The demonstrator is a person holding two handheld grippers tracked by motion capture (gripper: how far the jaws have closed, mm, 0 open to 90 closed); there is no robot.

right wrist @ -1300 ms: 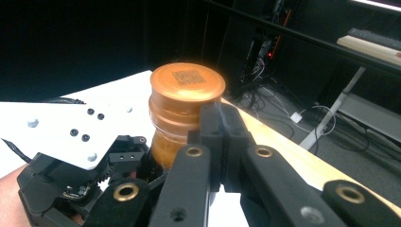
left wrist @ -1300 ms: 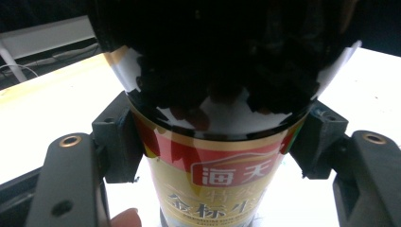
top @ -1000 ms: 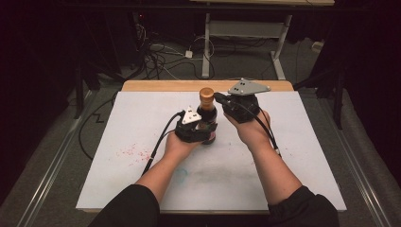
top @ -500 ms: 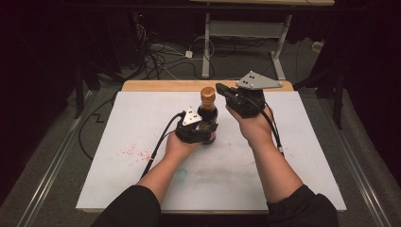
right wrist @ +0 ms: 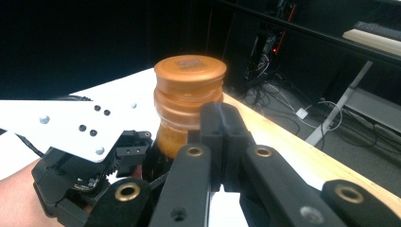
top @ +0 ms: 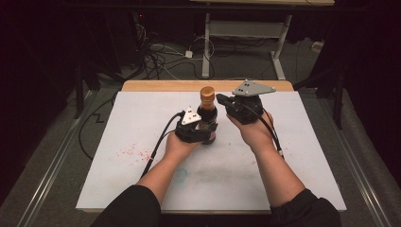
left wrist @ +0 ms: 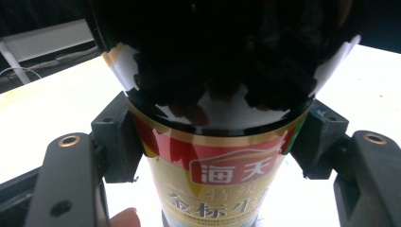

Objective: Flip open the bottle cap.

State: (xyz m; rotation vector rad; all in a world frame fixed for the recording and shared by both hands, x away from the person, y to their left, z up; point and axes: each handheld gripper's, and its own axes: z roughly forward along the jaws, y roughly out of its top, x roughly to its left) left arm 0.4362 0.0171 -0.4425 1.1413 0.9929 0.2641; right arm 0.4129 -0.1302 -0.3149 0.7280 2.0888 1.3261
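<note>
Sauce bottle (top: pixel 207 124) with the orange cap (top: pixel 206 93) is standing upright near the middle of the white worktop (top: pixel 118 179), toward its far wooden edge. Left gripper (top: pixel 198 134) is clamping the bottle's labelled body, its jaws pressing on either side, as the left gripper view is showing (left wrist: pixel 215 179). Right gripper (top: pixel 223 100) is hovering just beside the bottle's neck with its jaws closed together, gripping nothing, and its tips are sitting against the cap (right wrist: pixel 189 90) in its own view
</note>
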